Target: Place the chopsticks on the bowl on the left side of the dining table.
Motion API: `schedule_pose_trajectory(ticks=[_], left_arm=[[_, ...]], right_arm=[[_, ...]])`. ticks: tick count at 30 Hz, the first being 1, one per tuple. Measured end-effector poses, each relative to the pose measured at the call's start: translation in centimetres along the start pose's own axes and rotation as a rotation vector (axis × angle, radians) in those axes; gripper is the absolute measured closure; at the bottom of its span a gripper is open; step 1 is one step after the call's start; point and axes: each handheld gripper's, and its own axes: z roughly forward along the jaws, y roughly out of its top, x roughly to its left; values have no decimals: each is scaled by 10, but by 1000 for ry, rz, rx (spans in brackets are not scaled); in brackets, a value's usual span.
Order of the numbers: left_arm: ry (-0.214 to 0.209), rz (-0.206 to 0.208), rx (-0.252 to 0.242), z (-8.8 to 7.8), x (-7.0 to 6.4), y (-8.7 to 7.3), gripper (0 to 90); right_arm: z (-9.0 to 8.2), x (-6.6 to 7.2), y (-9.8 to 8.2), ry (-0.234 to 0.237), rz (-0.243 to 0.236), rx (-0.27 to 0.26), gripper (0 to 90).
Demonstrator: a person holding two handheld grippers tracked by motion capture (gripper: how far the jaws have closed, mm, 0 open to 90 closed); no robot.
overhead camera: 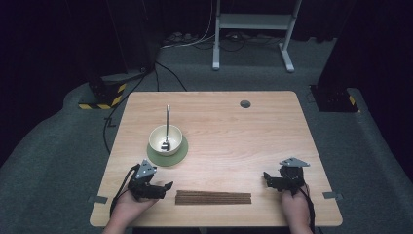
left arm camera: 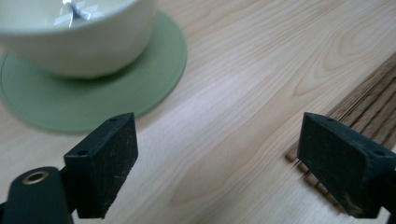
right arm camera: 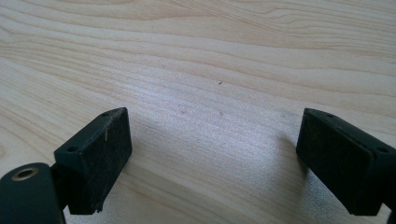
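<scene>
**Chopstick bundle unheld at lower centre of table**

The bundle of dark brown wooden chopsticks (overhead camera: 213,197) lay flat near the table's bottom edge, lower centre of the high view. The left gripper (overhead camera: 167,186) sat just beside its left end, jaws spread wide with nothing between them. The right gripper (overhead camera: 267,176), right of the bundle and apart from it, also stood wide open over bare wood. Above the left gripper, a cream ceramic bowl (overhead camera: 165,139) holding a metal spoon (overhead camera: 167,126) rested on a round green mat (overhead camera: 168,157). All sat on the light wooden table (overhead camera: 234,141).
</scene>
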Motion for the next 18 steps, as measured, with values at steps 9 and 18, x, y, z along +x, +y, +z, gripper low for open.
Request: schedule_pose_trajectory(ticks=[9,18], left_arm=[[-68,53,-22,24,7,4,160],[-93,64,-63,35,-12,-4,227]], right_arm=[[0,0,1,2,10,3,102],[2,1,1,-6,13,-10,102]])
